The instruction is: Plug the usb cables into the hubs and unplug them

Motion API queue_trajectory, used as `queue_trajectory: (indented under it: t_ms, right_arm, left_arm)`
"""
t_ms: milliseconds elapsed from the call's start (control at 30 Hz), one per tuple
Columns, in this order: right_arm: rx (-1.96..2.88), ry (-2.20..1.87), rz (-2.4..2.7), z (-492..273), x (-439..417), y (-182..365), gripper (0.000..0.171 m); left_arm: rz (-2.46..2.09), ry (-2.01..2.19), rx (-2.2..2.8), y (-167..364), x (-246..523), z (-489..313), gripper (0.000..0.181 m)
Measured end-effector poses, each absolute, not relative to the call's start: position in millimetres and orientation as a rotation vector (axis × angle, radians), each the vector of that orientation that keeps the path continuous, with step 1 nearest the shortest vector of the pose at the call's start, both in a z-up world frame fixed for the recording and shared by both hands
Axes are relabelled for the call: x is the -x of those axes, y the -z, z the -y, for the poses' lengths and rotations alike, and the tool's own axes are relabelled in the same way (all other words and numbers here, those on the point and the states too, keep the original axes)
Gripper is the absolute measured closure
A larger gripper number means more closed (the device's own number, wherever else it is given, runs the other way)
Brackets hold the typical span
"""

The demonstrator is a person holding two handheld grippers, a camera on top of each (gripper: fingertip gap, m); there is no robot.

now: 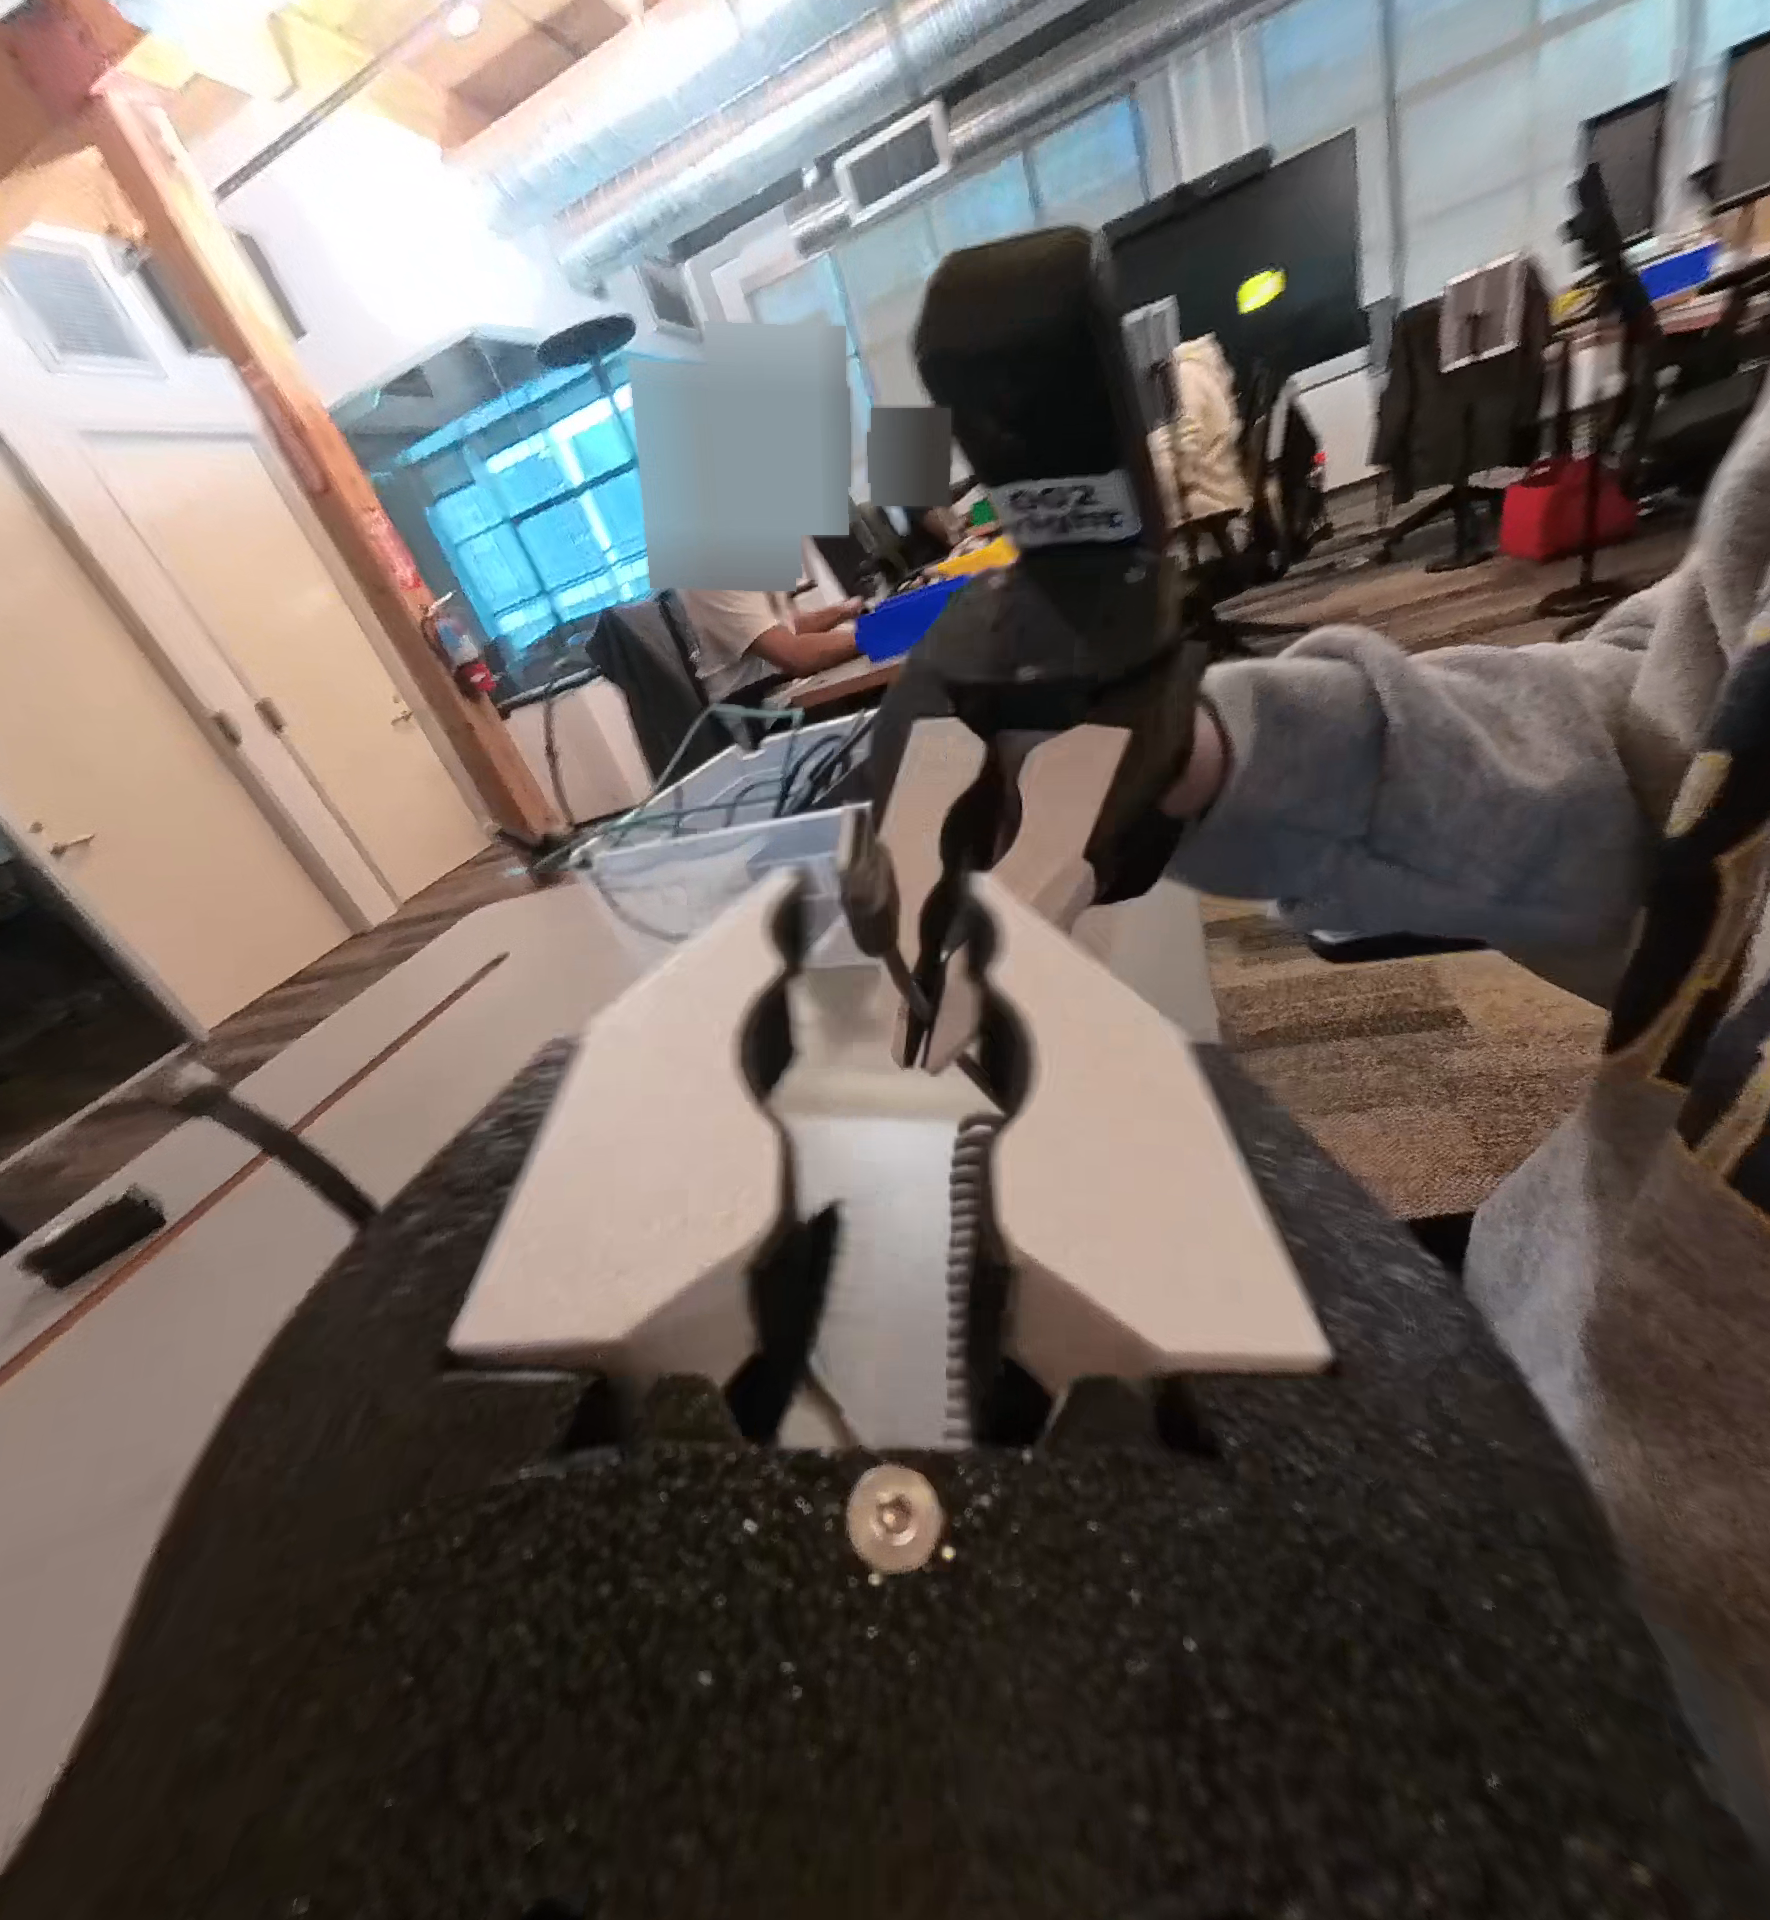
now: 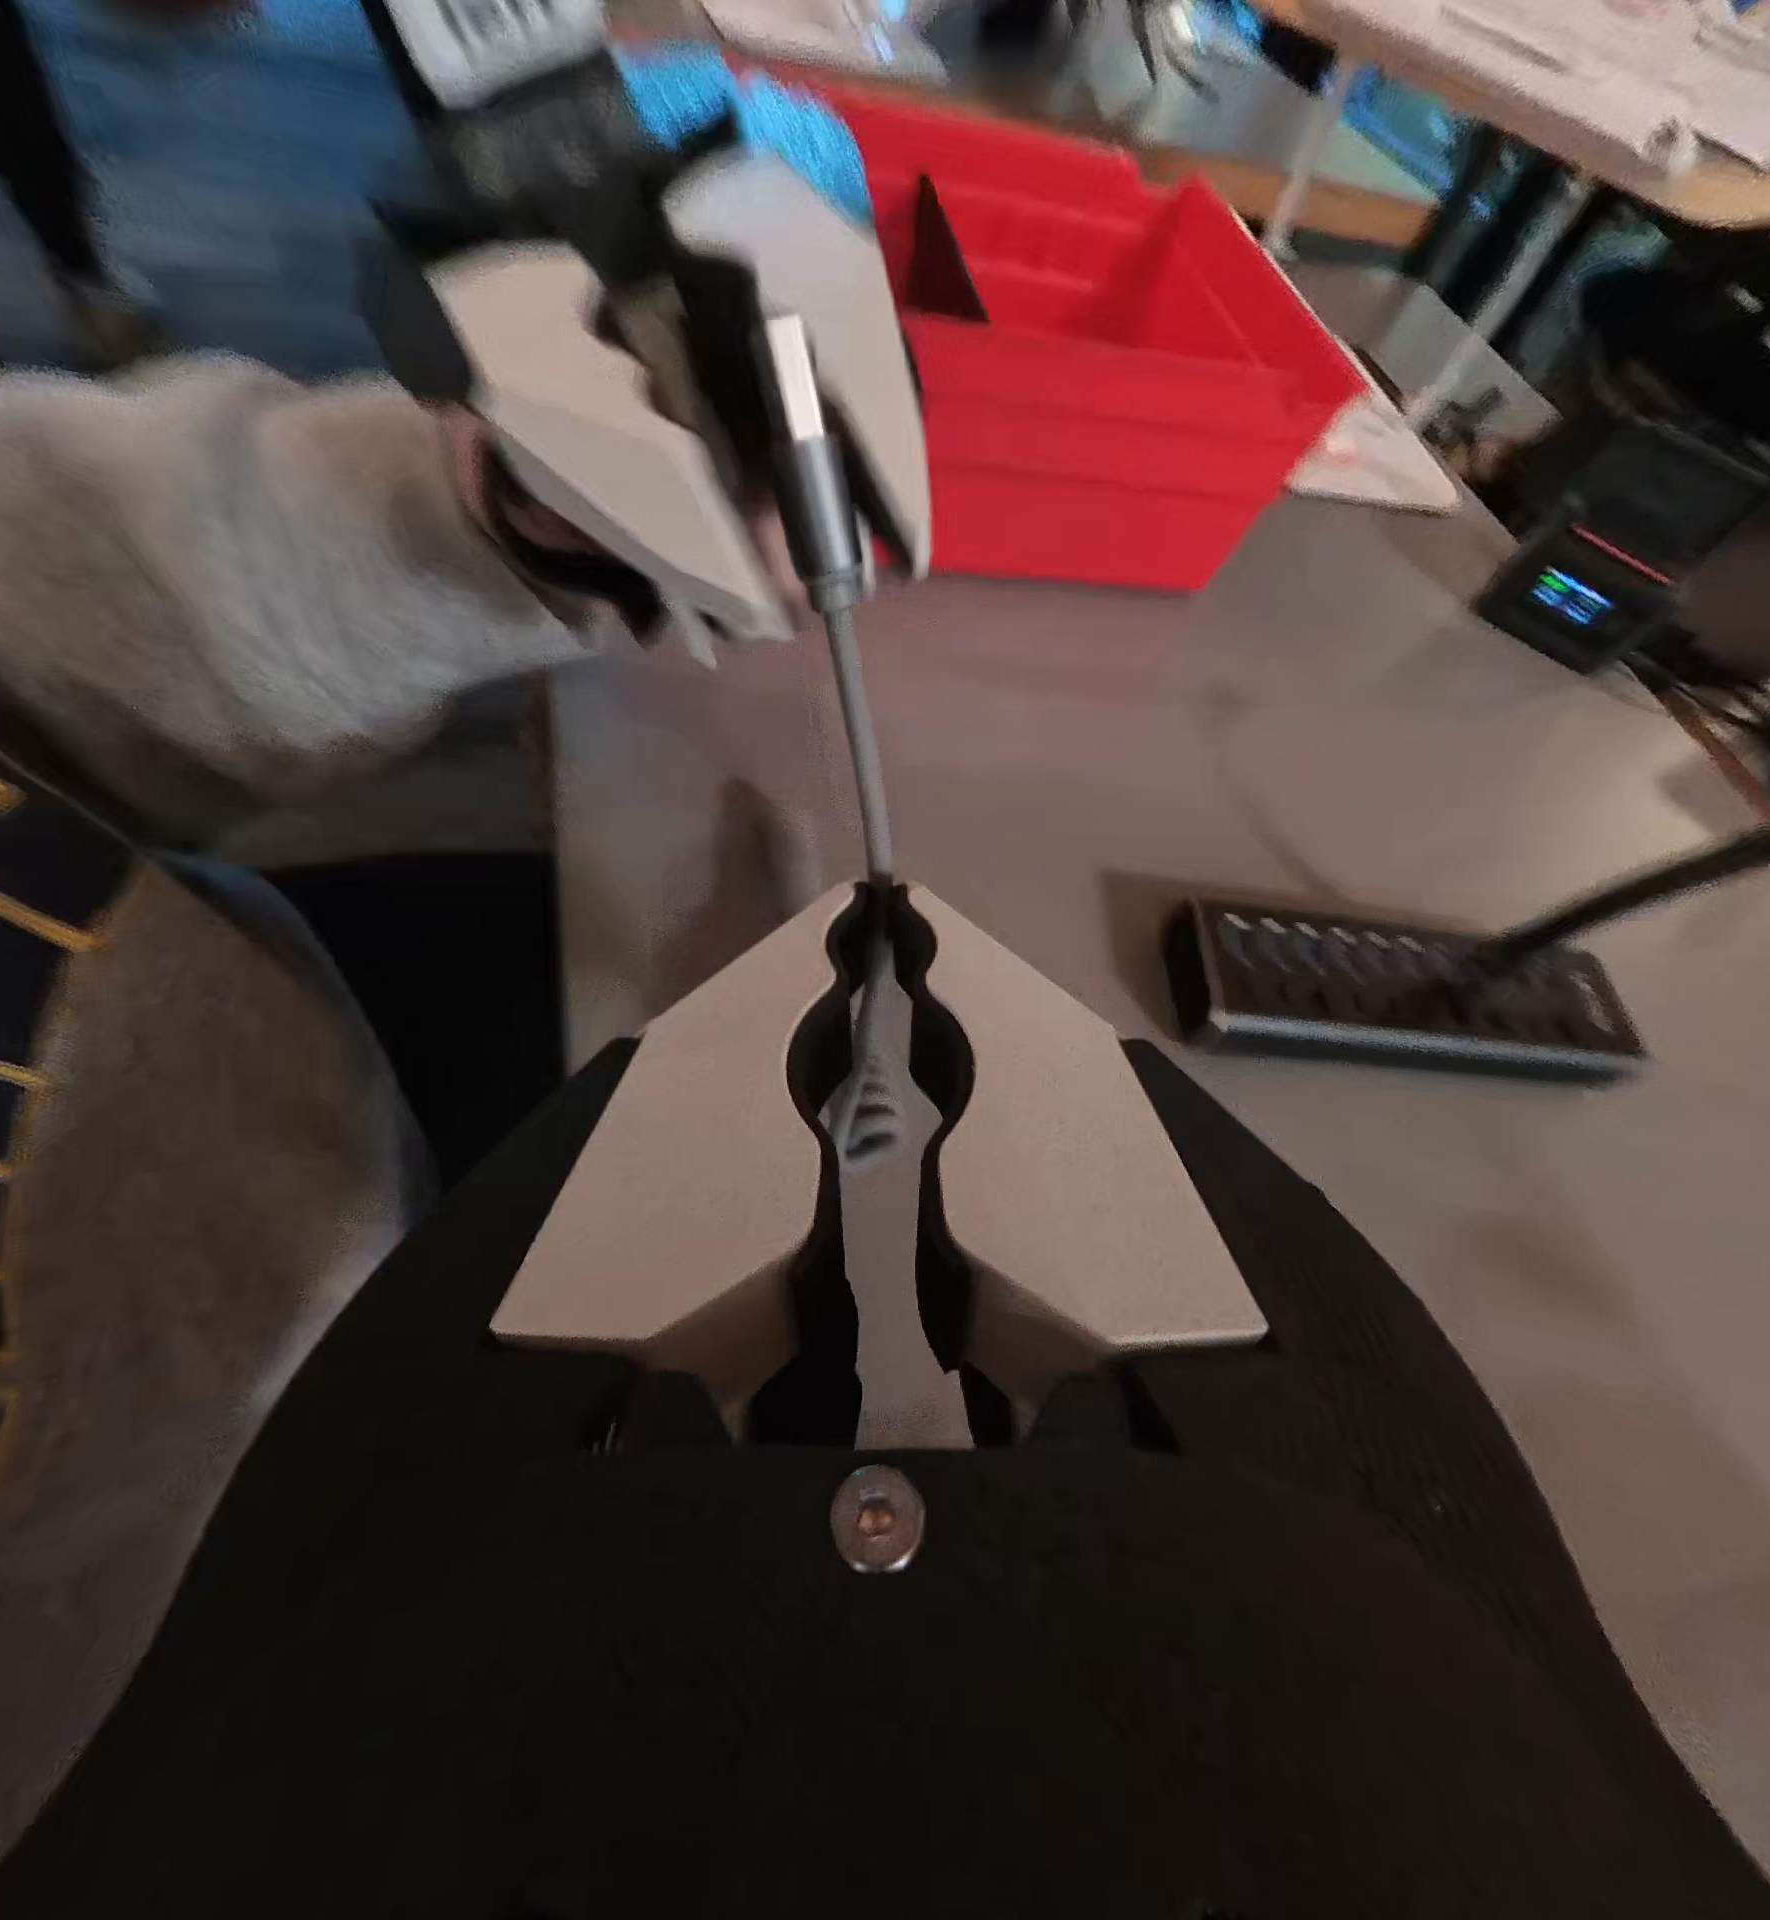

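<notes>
My right gripper is shut on a thin grey USB cable, with a ribbed grey sleeve of the cable behind its fingertips. The cable runs up to a silver USB plug. The plug sits between the fingers of my left gripper, which is open around it. In the left wrist view, my left gripper has its fingers apart, with the plug in the gap. The right gripper points back at it. A black USB hub lies flat on the table to the right.
A black cable is plugged into the hub's right end. A red bin stands beyond it, and a small device with a lit screen at far right. A clear bin of cables sits ahead; a black block lies left. The gap from one gripper's tips to the other's is roughly 6 centimeters. My right tips are roughly 20 centimeters from the black USB hub.
</notes>
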State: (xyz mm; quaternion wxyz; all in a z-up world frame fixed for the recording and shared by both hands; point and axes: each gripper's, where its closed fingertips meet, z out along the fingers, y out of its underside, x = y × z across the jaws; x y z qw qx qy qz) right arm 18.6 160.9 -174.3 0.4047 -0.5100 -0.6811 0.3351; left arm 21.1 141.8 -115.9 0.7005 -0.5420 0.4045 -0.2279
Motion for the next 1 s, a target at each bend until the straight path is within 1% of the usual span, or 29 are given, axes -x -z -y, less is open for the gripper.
queue_trajectory:
  t_ms: [33, 67, 100, 133, 200, 233, 367, 400, 500, 533, 600, 667, 733, 767, 833, 867, 900, 1000]
  right_arm:
    - [1.31, -0.712, 1.739, -172.2, -23.1, 179.1, 0.17]
    - [1.322, -0.58, 1.764, -181.4, -28.0, 183.0, 0.17]
    - [1.329, -0.475, 1.784, -187.8, -31.6, 185.1, 0.17]
    - [1.331, -0.396, 1.797, -191.9, -33.7, 185.3, 0.17]
    - [1.303, -0.226, 1.839, -197.8, -36.8, 185.7, 0.171]
    - [1.28, -0.138, 1.863, -200.2, -38.1, 186.0, 0.171]
    - [1.23, 0.067, 1.91, -204.6, -39.6, 184.4, 0.171]
    - [1.226, 0.103, 1.913, -206.4, -40.5, 183.6, 0.171]
    - [1.219, 0.131, 1.907, -208.2, -40.7, 180.7, 0.171]
    - [1.218, 0.132, 1.903, -208.8, -41.0, 180.0, 0.171]
    - [1.218, 0.129, 1.878, -210.5, -41.1, 177.6, 0.171]
    - [1.231, 0.062, 1.726, -215.7, -35.8, 161.1, 0.17]
    - [1.27, -0.033, 1.497, -225.4, -35.7, 134.3, 0.164]
    - [1.268, -0.163, 1.391, -222.1, -34.1, 120.1, 0.163]
    - [1.253, -0.621, 1.281, -191.7, -24.6, 99.6, 0.159]
    - [1.27, -0.829, 1.229, -180.3, -21.9, 92.9, 0.155]
    - [1.301, -0.96, 1.155, -179.0, -21.6, 88.8, 0.15]
    - [1.343, -1.304, 0.985, -173.6, -15.7, 83.0, 0.148]
  left_arm:
    - [-0.874, 0.462, 1.256, 115.3, -16.1, -146.2, 0.134]
    - [-0.871, 0.395, 1.316, 117.6, -11.2, -150.4, 0.123]
    - [-0.897, 0.325, 1.37, 121.9, -8.1, -152.5, 0.117]
    - [-0.922, 0.248, 1.414, 125.6, -5.3, -155.1, 0.114]
    - [-0.967, 0.088, 1.478, 131.3, -0.3, -161.2, 0.118]
    - [-1.004, 0.025, 1.495, 134.5, -0.8, -162.1, 0.123]
    - [-1.126, -0.04, 1.606, 154.2, -11.0, -158.9, 0.135]
    - [-1.143, -0.069, 1.645, 160.6, -9.3, -160.1, 0.141]
    - [-1.183, -0.139, 1.673, 170.0, -6.6, -162.9, 0.171]
    - [-1.178, -0.142, 1.655, 168.1, -7.8, -163.7, 0.176]
    - [-1.133, -0.167, 1.645, 163.5, -4.8, -168.9, 0.176]
    - [-1.024, -0.175, 1.675, 158.2, 5.3, -178.8, 0.177]
    - [-0.85, -0.131, 1.658, 143.7, 15.4, -188.9, 0.177]
    - [-0.764, -0.067, 1.634, 135.3, 18.0, -191.7, 0.177]
    - [-0.601, 0.122, 1.57, 119.8, 19.8, -194.6, 0.176]
    - [-0.522, 0.21, 1.545, 114.2, 23.1, -196.4, 0.176]
    - [-0.458, 0.283, 1.526, 110.8, 26.6, -198.7, 0.176]
    - [-0.335, 0.506, 1.447, 100.5, 27.6, -201.3, 0.176]
